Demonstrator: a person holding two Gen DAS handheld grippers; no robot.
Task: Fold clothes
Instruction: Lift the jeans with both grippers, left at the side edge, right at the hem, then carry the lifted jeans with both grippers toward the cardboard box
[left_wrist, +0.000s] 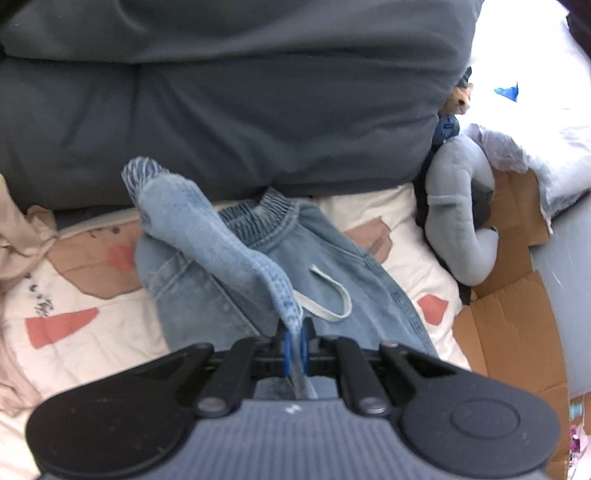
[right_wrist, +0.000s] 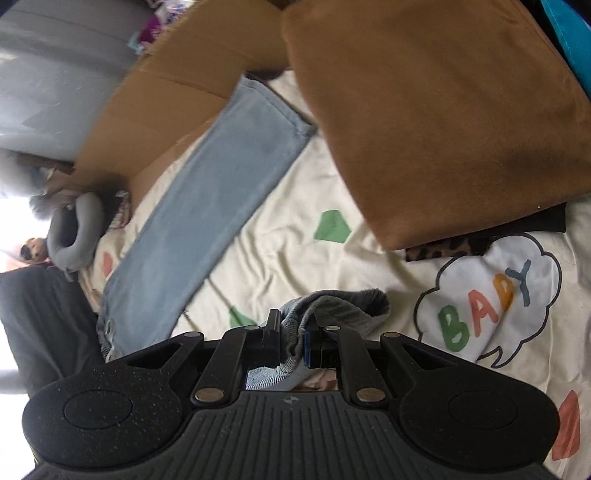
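Patterned bedspread (right_wrist: 295, 251), jeans (left_wrist: 332, 258) (hem pinched, hidden)

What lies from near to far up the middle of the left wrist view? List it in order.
left gripper shut on a fold of the denim trousers → white drawstring loop → elastic waistband → dark grey duvet.

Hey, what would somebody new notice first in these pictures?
Light blue denim trousers sprawl mid-frame over the cream patterned bedspread, with the left gripper and right gripper each pinching a bunched piece. A big tan folded blanket fills the upper right, above a cloud print reading BABY.
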